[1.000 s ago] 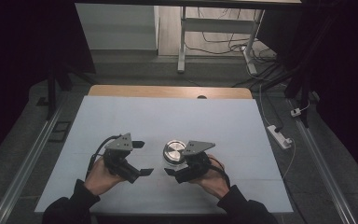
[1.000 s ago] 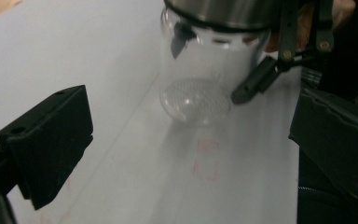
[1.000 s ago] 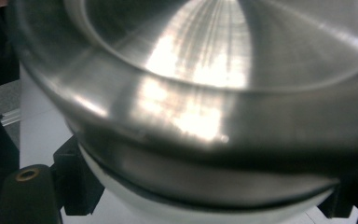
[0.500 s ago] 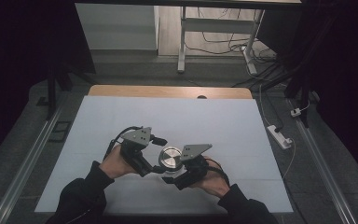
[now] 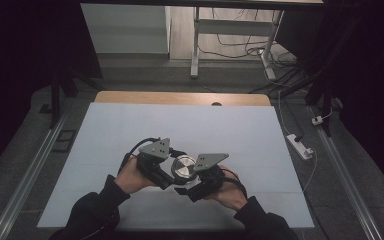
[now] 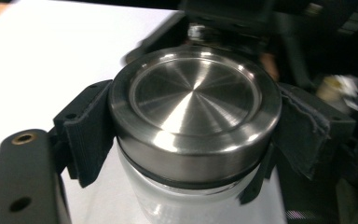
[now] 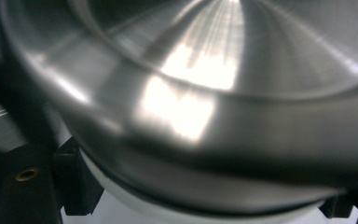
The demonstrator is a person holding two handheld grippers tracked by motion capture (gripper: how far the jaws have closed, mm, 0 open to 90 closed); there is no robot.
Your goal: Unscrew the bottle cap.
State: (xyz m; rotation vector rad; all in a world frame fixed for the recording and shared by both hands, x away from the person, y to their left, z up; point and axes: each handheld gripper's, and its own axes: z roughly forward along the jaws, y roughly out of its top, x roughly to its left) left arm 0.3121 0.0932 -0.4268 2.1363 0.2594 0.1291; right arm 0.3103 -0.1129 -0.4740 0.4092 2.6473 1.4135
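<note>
High view dim, edges near black; worktop evenly lit from above. Lid shows radial glare just ahead of the left hand-held gripper (background soft). Right gripper view: blurred, blown-out highlight.

The steel lid is blurred and cut off by the right gripper view's edges, perhaps hiding its jaws.
</note>
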